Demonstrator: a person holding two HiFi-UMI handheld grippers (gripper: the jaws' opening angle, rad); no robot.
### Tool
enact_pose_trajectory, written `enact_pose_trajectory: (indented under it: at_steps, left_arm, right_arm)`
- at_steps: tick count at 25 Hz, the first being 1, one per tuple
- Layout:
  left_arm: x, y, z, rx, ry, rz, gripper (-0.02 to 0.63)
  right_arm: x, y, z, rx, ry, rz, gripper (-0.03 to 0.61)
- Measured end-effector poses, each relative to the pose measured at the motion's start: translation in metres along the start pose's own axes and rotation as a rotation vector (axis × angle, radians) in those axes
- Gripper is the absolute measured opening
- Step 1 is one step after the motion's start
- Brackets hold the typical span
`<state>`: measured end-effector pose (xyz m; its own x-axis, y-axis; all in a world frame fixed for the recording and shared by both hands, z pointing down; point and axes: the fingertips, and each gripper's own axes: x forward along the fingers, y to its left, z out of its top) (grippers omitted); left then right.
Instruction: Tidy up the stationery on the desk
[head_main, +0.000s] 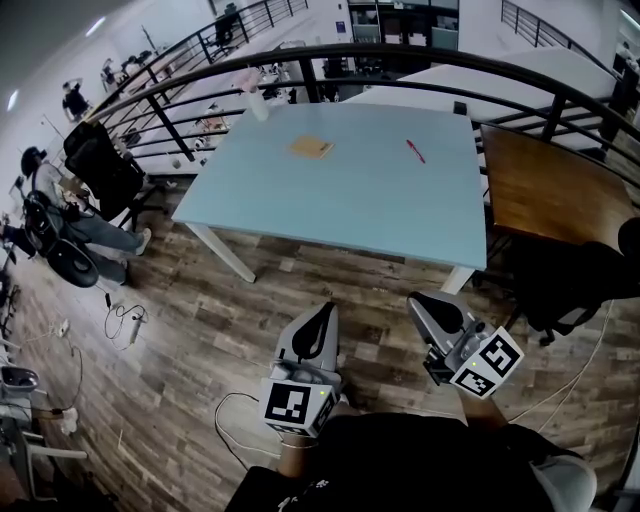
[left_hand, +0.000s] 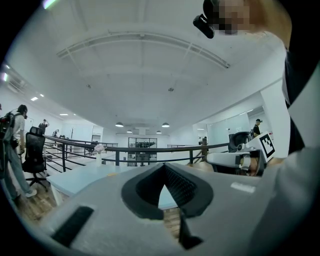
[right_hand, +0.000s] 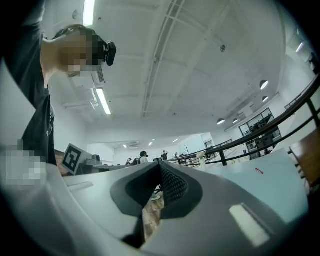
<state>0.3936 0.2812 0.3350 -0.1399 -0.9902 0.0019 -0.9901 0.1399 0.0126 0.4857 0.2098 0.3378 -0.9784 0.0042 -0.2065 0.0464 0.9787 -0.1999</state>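
Both grippers are hanging low over the wooden floor, on the near side of the light blue table and well apart from it.

Left gripper: its fingers are pressing together at the tips. Only floor is showing through the small gap lower down. They are pinching nothing.

Right gripper: its fingers are likewise meeting at the tips and gripping nothing. It is sitting beside the left gripper, both pointing toward the table.

Stationery on the table:
- A tan notepad is lying flat in the far half, left of centre.
- A red pen is lying in the far half, right of centre, well apart from the notepad.
- A small black item is sitting at the far right corner; what it is cannot be told.
- A pale bottle with a pink top is standing upright at the far left corner.

Surroundings: a brown wooden table is standing against the blue table's right side. A black chair is sitting near the blue table's near right corner. A dark railing is curving behind the table's far edge. A seated person is occupying the area well left of the table.
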Motion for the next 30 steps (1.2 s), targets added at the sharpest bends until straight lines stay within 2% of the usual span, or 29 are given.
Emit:
enact_pose_trajectory:
  at_steps: [16, 30]
  left_arm:
    - [0.011, 0.081, -0.006, -0.022, 0.014, 0.03, -0.002]
    - [0.029, 0.13, 0.004, -0.02, 0.0, -0.002, -0.002]
  right_arm:
    - [0.071, -0.006, -0.012, -0.019, 0.025, -0.009, 0.009]
    - [0.123, -0.018, -0.014, -0.034, 0.037, -0.045, 0.009]
